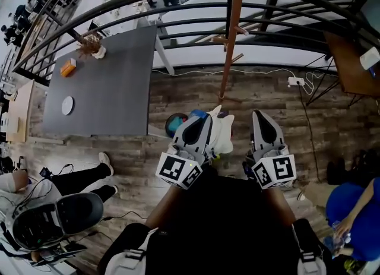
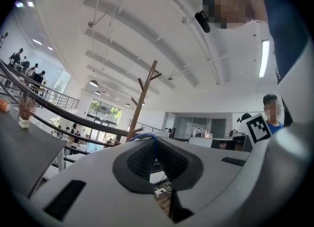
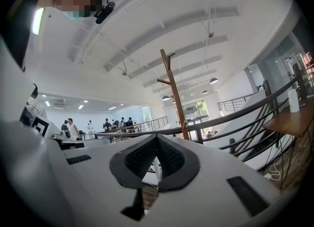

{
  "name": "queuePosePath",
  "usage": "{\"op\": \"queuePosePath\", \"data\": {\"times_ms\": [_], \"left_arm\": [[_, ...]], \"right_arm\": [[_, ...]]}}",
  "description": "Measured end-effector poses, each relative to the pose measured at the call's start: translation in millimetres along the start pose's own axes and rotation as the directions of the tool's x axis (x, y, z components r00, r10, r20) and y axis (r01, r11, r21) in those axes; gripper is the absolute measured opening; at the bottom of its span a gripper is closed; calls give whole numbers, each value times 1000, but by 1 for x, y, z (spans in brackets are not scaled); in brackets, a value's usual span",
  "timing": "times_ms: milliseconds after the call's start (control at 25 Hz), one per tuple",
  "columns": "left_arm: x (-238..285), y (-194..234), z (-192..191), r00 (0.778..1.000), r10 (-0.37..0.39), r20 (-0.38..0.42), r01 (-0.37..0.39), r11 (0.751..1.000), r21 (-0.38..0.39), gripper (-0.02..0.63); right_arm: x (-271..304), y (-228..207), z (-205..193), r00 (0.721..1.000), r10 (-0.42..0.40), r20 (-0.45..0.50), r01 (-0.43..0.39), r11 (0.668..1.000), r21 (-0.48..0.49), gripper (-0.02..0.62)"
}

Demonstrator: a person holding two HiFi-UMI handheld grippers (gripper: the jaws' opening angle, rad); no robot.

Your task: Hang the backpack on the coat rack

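The brown wooden coat rack [image 1: 231, 36] rises from the plank floor just ahead of me; it also shows as a branched pole in the left gripper view [image 2: 142, 98] and the right gripper view [image 3: 174, 93]. A white backpack [image 1: 222, 132] with a teal-blue part hangs low between the two grippers. My left gripper [image 1: 196, 119] is against its left side, shut on a thin blue strap [image 2: 147, 138] at the jaw tips [image 2: 152, 140]. My right gripper [image 1: 261, 116] is a little to the backpack's right; its pads meet at the tips [image 3: 157, 138] with nothing seen between them.
A dark grey table [image 1: 107, 84] stands at the left with an orange object [image 1: 67, 67], a white disc [image 1: 67, 105] and a dried plant [image 1: 92, 45]. A curved black railing [image 1: 178, 6] runs behind the rack. A person sits on the floor [image 1: 53, 208]; another in blue [image 1: 356, 214] is at right.
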State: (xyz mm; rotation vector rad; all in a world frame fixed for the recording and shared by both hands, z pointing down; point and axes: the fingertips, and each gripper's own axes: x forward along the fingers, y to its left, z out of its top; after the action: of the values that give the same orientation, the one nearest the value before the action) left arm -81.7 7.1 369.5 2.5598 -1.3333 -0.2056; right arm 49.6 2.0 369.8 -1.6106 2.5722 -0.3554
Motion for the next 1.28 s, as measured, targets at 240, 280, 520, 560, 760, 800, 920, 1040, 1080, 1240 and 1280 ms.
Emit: {"op": "queuePosePath", "data": {"times_ms": [240, 280, 520, 560, 760, 800, 920, 1040, 1080, 1240, 1280], "left_arm": [[5, 11, -3, 999, -35, -9, 35, 999, -3, 14], [6, 11, -4, 999, -41, -14, 41, 999, -1, 12], [6, 13, -6, 997, -81, -20, 82, 997, 18, 13], [7, 14, -6, 996, -83, -21, 83, 996, 18, 12], [12, 23, -3, 995, -95, -23, 95, 995, 15, 14], [15, 25, -3, 995, -93, -21, 94, 995, 16, 13], [23, 32, -4, 996, -83, -18, 83, 997, 8, 13], [33, 41, -5, 997, -70, -19, 70, 998, 3, 14], [37, 43, -6, 998, -66, -19, 66, 998, 2, 14], [64, 54, -4, 998, -51, -22, 51, 999, 2, 12], [71, 56, -3, 999, -48, -25, 48, 999, 1, 12]], "right_arm": [[4, 0, -4, 999, -39, 5, 39, 999, -3, 12], [4, -1, -5, 999, -45, 8, 45, 999, -2, 12], [-2, 1, -7, 996, -87, 24, 87, 996, 16, 12], [-2, 2, -8, 996, -91, 23, 91, 996, 17, 12], [11, 4, -11, 996, -84, 26, 84, 996, 15, 12], [15, 3, -10, 996, -81, 27, 80, 997, 15, 12], [26, -1, -8, 997, -69, 26, 69, 998, 11, 12], [40, -7, -9, 998, -62, 25, 61, 998, 16, 12], [45, -10, -10, 998, -54, 27, 54, 998, 14, 12], [71, -24, -4, 999, -33, 22, 33, 999, 18, 12], [77, -29, -2, 999, -29, 16, 29, 999, 20, 12]]}}
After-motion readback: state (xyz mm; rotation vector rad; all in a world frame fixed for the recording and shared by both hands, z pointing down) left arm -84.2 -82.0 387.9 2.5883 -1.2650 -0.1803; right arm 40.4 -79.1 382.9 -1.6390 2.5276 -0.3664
